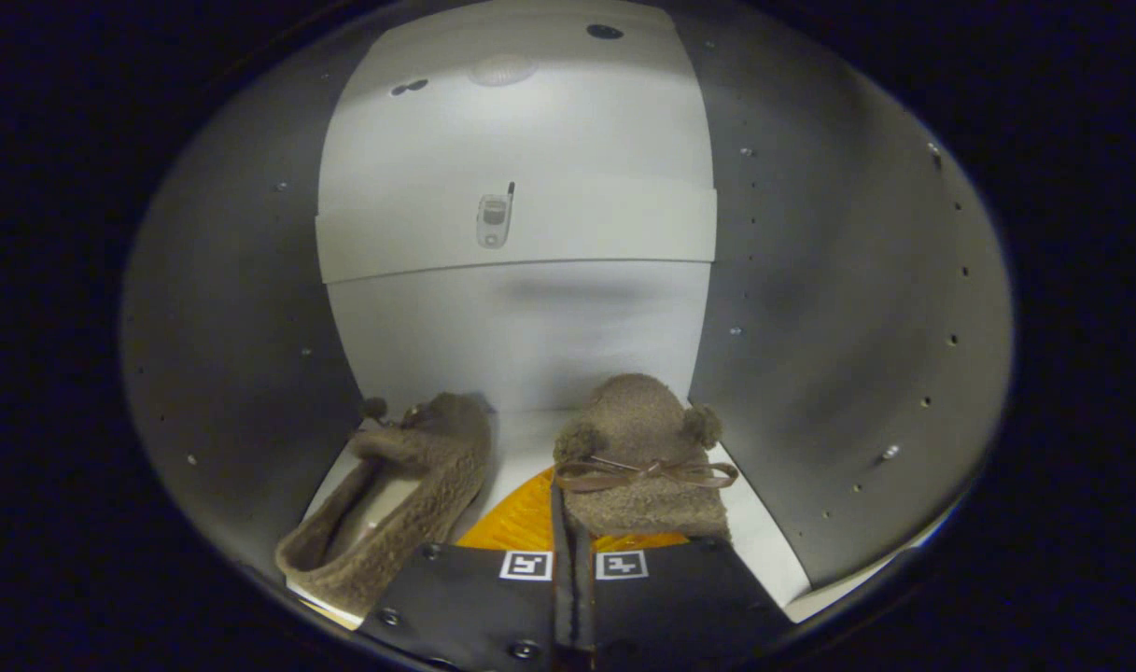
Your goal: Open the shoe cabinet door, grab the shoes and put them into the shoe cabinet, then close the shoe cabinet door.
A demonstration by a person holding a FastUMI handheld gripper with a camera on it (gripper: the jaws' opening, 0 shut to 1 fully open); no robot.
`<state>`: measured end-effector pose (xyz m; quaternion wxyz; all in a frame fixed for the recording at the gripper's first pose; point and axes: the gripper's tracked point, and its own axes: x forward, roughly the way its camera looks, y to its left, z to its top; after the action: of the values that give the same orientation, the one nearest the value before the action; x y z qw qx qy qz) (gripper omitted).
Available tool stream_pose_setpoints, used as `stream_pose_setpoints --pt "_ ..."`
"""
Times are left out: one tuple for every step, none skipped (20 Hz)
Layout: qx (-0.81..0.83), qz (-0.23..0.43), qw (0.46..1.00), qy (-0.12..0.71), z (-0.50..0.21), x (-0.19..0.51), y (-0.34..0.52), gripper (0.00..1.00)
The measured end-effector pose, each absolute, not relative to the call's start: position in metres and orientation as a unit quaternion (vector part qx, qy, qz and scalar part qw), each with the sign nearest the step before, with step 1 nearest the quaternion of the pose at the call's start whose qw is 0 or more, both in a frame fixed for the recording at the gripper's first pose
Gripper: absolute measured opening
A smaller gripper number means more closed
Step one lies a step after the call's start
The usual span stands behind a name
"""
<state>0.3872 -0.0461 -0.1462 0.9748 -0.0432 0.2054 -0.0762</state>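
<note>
Slippers, both of them fuzzy and soft-sided, sit inside the shoe cabinet (838, 308). The right slipper (644, 457) is in my claw (572, 569): its fingers are drawn almost together on the near edge of its collar, toe pointing away toward the back panel, a ribbon bow (644, 474) and two little pompoms across its top. By the look of it this thing weighs next to nothing and squashes under any pinch, so the folded rim where I have it is the sensible place to hold (the fleece gives, but it will not slip the way a smooth sole would). I judge it cannot be hurt by a drop, only left crooked.

The left slipper (395, 499) lies just beside it on the cabinet floor (521, 439), heel toward me, opening up, tilted slightly outward against the left wall.

Above them a white shelf (516, 233) spans the cabinet, with a small phone-like object (495, 219) on its front face; I cannot tell what it is.
</note>
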Motion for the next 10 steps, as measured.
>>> stream_pose_setpoints --pt "-0.046 -0.074 0.975 0.204 -0.147 0.393 -0.045 0.03" --pt "-0.048 -0.072 0.975 0.205 -0.149 0.398 -0.044 0.03" --pt "-0.049 -0.072 0.974 0.208 -0.149 0.402 -0.043 0.03" --pt "-0.048 -0.071 0.975 0.205 -0.148 0.407 -0.043 0.03" --pt "-0.045 -0.072 0.975 0.204 -0.148 0.41 -0.044 0.03" --pt "-0.04 -0.075 0.974 0.21 -0.15 0.411 -0.046 0.03" --pt "-0.032 -0.075 0.973 0.217 -0.152 0.412 -0.048 0.03" --pt "-0.024 -0.077 0.971 0.224 -0.156 0.413 -0.05 0.04" --pt "-0.017 -0.078 0.97 0.23 -0.157 0.413 -0.051 0.04" --pt "-0.016 -0.079 0.969 0.232 -0.158 0.413 -0.051 0.04"
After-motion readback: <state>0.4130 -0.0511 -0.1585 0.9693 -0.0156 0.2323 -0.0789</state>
